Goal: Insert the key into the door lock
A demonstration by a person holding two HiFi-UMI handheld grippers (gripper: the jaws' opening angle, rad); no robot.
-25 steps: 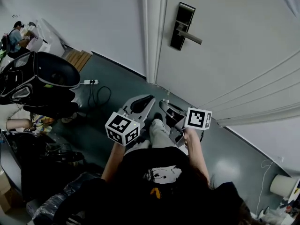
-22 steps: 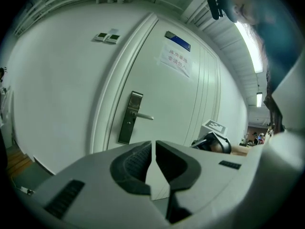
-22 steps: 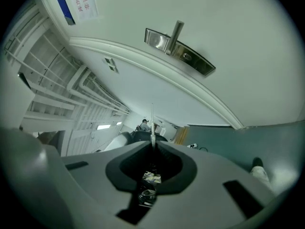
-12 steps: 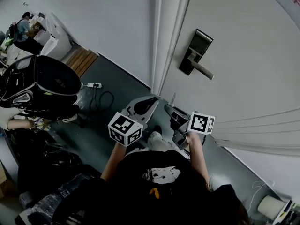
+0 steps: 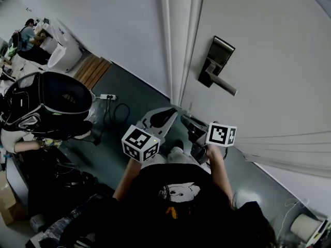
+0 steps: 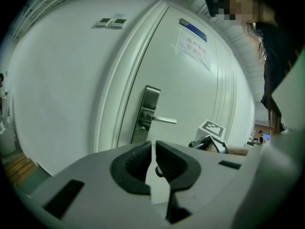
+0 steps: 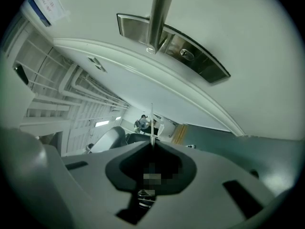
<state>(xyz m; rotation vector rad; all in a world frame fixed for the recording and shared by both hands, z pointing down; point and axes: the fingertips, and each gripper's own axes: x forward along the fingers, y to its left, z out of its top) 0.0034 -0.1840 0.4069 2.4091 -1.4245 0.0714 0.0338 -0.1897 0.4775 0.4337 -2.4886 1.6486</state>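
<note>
The door lock (image 5: 216, 61) is a dark metal plate with a lever handle (image 5: 223, 84) on the white door (image 5: 269, 45). In the head view both grippers are held low in front of the door. My left gripper (image 5: 160, 117) points at the door frame and my right gripper (image 5: 189, 122) sits below the lock. From the right gripper (image 7: 152, 144), shut, a thin key (image 7: 152, 123) sticks out edge-on toward the plate (image 7: 176, 46), well short of it. A small round keyhole (image 7: 183, 54) shows on the plate beside the lever (image 7: 159, 13). My left gripper (image 6: 153, 144) is shut and holds nothing.
A black office chair (image 5: 51, 102) stands to the left, with a power strip (image 5: 106, 97) and its cable on the grey floor. A wooden platform (image 5: 90, 68) lies by the wall. A person sits far off at the upper left (image 5: 26, 35). A notice (image 6: 193, 46) is stuck high on the door.
The head view has shifted, so the lock now sits lower and further right in the picture. Both grippers keep about the same pose in front of the person.
</note>
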